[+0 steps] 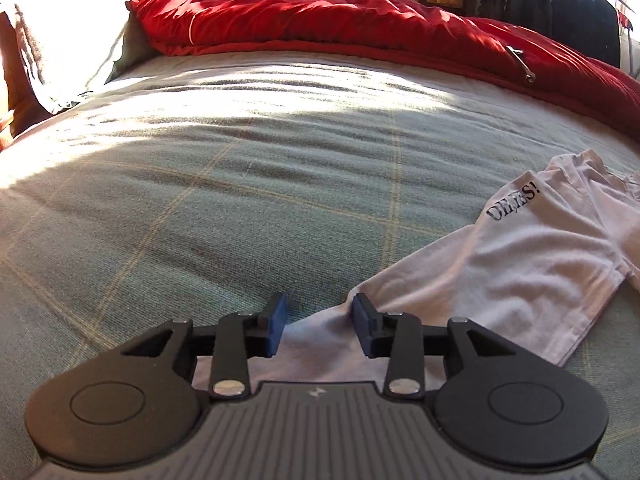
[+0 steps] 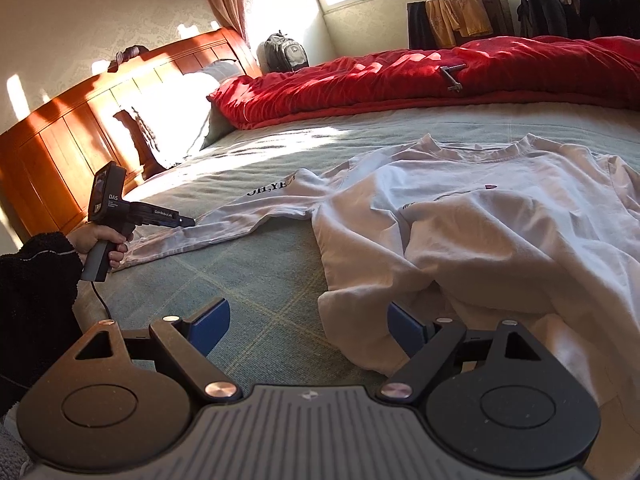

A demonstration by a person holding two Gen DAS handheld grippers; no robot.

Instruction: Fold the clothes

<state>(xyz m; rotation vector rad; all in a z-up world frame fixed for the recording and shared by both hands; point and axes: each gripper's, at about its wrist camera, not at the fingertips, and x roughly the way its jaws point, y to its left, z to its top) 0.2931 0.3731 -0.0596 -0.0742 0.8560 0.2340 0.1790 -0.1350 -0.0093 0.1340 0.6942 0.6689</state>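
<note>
A white long-sleeved shirt [image 2: 480, 220] with black lettering lies spread, front up and rumpled, on the grey-green checked bedspread [image 2: 260, 288]. Its one sleeve [image 2: 248, 216] stretches out to the left. A hand holds my left gripper [image 2: 188, 222] at that sleeve's cuff end. In the left wrist view the left gripper [image 1: 320, 328] has its blue pads apart, and the sleeve [image 1: 520, 264] lies flat on the bed under and between them, not pinched. My right gripper [image 2: 308, 326] stands wide open over the shirt's near hem corner, with its right pad beside the fabric.
A red quilt [image 2: 440, 72] is heaped along the far side of the bed, with a small metal piece on it. White pillows [image 2: 172, 120] lean on the wooden headboard [image 2: 60, 140]. A grey backpack [image 2: 284, 54] and hanging dark clothes [image 2: 560, 0] stand beyond the bed.
</note>
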